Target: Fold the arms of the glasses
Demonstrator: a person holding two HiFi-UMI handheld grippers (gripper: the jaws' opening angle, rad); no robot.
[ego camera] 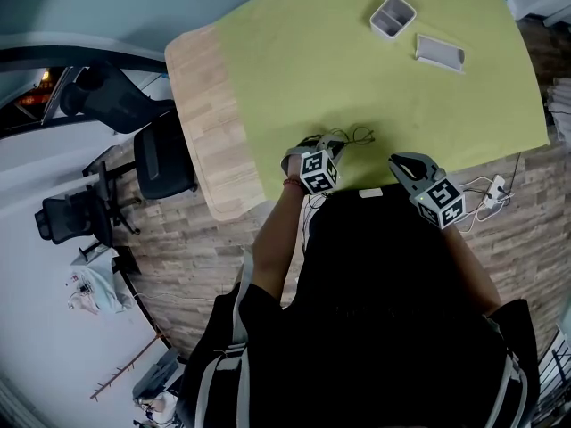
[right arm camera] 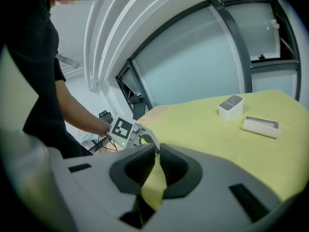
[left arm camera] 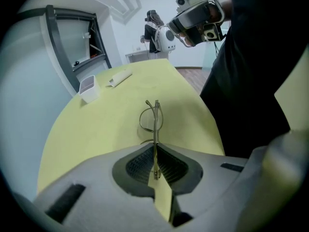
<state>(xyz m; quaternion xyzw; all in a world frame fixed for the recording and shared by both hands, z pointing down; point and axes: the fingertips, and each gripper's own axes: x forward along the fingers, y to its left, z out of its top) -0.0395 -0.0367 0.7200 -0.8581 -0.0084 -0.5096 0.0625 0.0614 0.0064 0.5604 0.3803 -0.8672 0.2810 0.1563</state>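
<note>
Head view looks steeply down on a yellow-green table (ego camera: 294, 78) with a bare wooden strip along its left edge; both grippers sit at the near edge, just in front of the person's dark shirt. The left gripper (ego camera: 337, 144) is clenched on the glasses (ego camera: 355, 137), which lie near the near edge, just beyond its tips; the right gripper (ego camera: 398, 161) is a little to the right of them, apart from the frame.

Left gripper view shows the jaws pressed together on one thin arm of the glasses (left arm camera: 152, 117); the arm runs straight out from between the pads and the lens rims stand on edge at its far end, above the yellow top.

Right gripper view shows its jaws drawn together with nothing between them, only yellow table in the slit; the left gripper (right arm camera: 145, 138) is in sight beyond them, with its marker cube (right arm camera: 120, 128).

Far across the table stand a small white box (ego camera: 393, 16) and, just right of it, a flat white case (ego camera: 439, 53); both are well apart from the glasses.
</note>
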